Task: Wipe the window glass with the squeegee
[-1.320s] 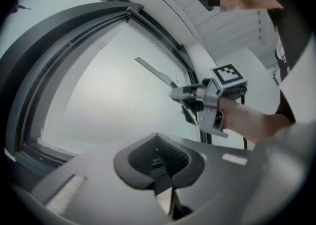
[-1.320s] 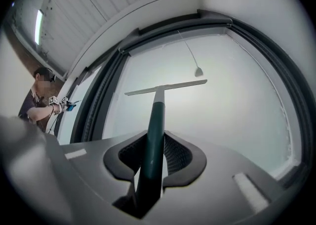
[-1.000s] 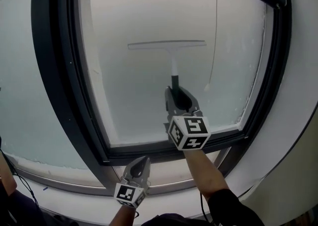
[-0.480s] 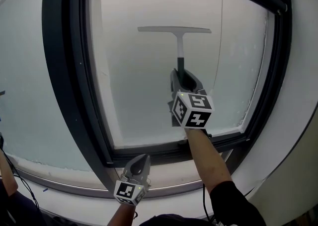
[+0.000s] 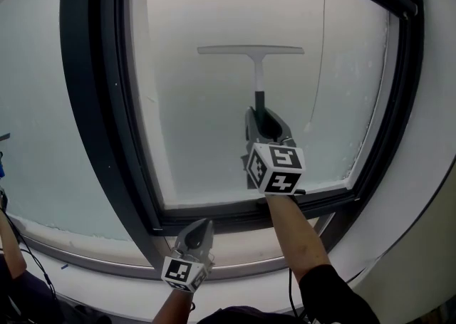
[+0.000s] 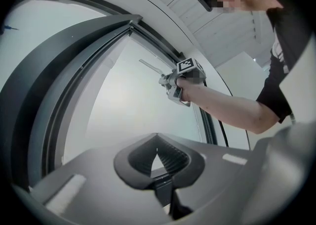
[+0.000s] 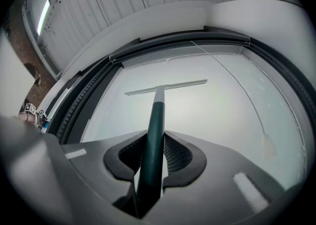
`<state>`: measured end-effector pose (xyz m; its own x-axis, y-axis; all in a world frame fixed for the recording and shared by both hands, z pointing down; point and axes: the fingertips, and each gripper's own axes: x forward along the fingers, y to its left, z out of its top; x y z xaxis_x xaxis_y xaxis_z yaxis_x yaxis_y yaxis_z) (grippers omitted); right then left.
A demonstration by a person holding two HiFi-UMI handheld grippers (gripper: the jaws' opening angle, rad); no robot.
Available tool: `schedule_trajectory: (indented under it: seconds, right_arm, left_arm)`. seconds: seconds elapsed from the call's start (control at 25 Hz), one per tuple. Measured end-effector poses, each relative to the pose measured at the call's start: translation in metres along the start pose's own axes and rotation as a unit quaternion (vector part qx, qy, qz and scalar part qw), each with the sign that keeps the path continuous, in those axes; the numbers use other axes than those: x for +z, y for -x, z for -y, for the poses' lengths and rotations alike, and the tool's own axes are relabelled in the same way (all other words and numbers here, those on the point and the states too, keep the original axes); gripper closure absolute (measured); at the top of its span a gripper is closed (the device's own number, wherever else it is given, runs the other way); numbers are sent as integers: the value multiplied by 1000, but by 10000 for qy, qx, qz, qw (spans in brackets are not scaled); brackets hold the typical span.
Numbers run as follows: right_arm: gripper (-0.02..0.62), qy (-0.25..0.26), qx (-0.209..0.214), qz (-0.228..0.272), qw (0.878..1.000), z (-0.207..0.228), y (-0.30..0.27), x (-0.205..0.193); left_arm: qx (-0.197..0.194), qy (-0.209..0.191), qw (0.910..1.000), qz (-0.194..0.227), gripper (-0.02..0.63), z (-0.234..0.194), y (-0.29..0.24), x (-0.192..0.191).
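— What has the person got hold of?

— One squeegee (image 5: 258, 77), with a pale straight blade, a white neck and a dark green handle. The right hand-held gripper (image 5: 265, 122) has its jaws closed on the green handle, which runs up between the ribbed pads (image 7: 177, 156) in the right gripper view.

— And where is the squeegee?

— Its blade lies level across the upper middle of the frosted, pale grey window glass (image 5: 199, 123), and the handle hangs straight down from the blade's middle into the jaws. Whether the blade touches the pane cannot be told.

— The other hand?

— The left hand-held gripper (image 5: 201, 230) is low, below the bottom rail of the dark grey window frame (image 5: 85, 102) and well apart from the squeegee. Its own view shows the jaws brought together at the tips with nothing between them.

— Any writing?

— The only print that shows is the black-and-white square markers on the two white cubes, one cube (image 5: 276, 168) on the right hand-held gripper and another cube (image 5: 182, 273) on the left. They are patterns, not letters.

— Anything else on the pane?

— One thin white cord (image 5: 320, 45) drops down the right side of the glass, ending in a small pale pull (image 5: 306, 127) near the right gripper.
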<state>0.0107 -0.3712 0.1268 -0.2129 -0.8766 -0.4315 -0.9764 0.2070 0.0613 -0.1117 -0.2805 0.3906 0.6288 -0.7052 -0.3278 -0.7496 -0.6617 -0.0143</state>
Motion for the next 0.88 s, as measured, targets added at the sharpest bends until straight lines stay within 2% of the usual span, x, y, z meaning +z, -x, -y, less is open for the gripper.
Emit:
schedule_trajectory:
  seconds: [0.88]
  right_arm:
    - [506,-93,-92,-310,9994,-8,27,-54]
  left_arm:
    - [-64,-37,9994,-332,607,8,17,-13]
